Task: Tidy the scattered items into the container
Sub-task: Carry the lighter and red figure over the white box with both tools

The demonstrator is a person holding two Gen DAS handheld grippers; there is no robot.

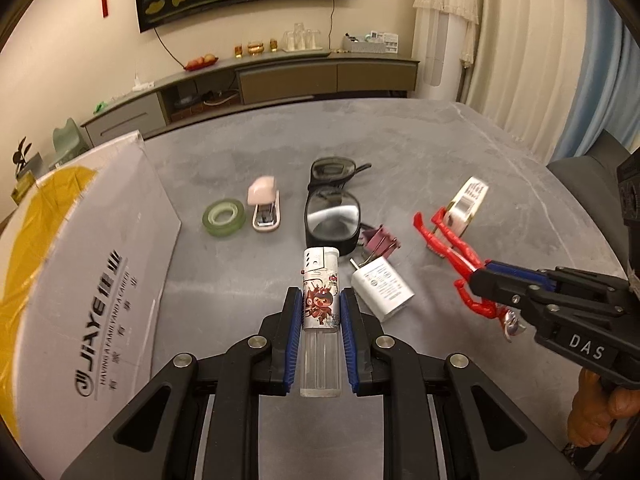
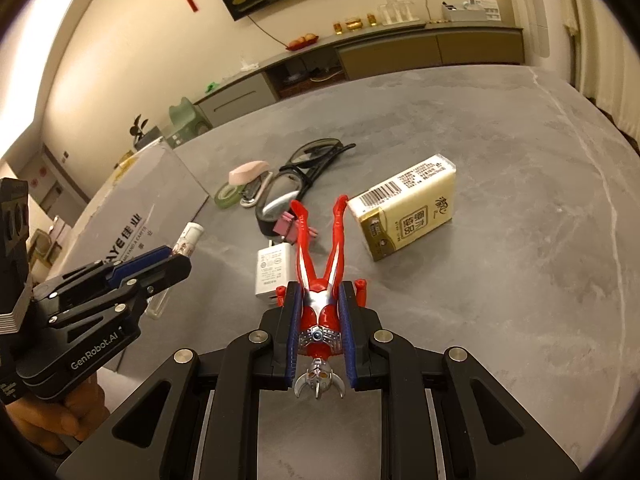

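The left gripper [image 1: 320,312] is clamped on a lighter [image 1: 321,320], its long axis running along the fingers, metal cap pointing away toward the table's far edge. The right gripper [image 2: 319,324] grips a red-and-silver toy figure [image 2: 320,280] by the torso, legs pointing forward, horned head toward the camera. Both are held above the grey stone-look table [image 2: 500,280]. The grey cardboard box [image 1: 100,264] sits at the table's left edge. Behind stand a low sideboard [image 1: 280,76] and curtains [image 1: 520,40].
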